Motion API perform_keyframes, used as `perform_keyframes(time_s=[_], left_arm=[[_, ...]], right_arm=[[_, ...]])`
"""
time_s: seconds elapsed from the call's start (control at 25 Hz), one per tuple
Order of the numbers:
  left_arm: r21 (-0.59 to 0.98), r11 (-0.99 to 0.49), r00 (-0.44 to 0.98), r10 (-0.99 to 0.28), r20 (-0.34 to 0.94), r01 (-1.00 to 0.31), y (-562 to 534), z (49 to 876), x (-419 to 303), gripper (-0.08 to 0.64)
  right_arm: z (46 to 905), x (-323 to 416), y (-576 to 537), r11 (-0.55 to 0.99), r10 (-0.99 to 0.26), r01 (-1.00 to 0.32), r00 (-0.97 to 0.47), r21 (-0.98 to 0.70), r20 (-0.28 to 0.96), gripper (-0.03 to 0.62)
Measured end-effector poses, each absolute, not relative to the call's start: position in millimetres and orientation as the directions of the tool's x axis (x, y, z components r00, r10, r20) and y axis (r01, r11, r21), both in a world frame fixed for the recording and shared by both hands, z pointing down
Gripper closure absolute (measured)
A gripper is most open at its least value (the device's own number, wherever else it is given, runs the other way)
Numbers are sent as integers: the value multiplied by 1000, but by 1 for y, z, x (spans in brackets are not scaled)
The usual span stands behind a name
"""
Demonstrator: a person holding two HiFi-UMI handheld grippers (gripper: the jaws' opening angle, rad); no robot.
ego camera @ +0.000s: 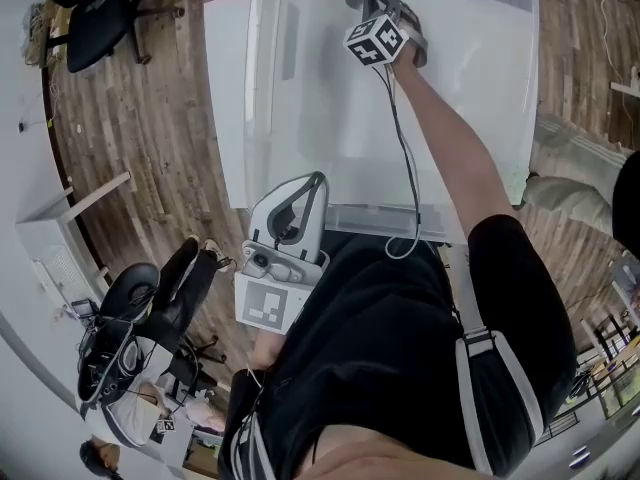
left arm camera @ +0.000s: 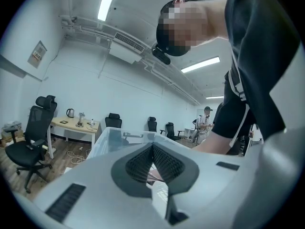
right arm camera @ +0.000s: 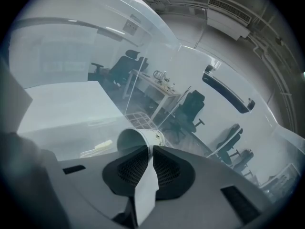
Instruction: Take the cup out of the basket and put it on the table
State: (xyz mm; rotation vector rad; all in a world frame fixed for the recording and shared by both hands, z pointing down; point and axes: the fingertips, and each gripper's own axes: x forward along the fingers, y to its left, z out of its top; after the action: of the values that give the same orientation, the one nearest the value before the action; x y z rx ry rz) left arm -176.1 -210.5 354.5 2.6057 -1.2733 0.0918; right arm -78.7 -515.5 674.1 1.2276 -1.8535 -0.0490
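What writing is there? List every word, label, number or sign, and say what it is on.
No text can be read.
Cup: small dark print on its side, too small to read.
Wall poster: blurred, unreadable.
Marker cubes: black-and-white square patterns, no letters.
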Motion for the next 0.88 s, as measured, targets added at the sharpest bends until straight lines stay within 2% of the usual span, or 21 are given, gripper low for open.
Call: perform_keyframes(time_s=[0.16, 0.88], left_arm=[[186, -589, 616, -772, 157, -786, -210, 353, -176, 541], [178, -619, 642, -758, 119, -764, -194, 341, -153, 541]], right_arm=[[663, -74, -518, 495, -775, -722, -114, 484, 622, 568], [567, -64, -483, 488, -804, -782, -230, 388, 548, 568]])
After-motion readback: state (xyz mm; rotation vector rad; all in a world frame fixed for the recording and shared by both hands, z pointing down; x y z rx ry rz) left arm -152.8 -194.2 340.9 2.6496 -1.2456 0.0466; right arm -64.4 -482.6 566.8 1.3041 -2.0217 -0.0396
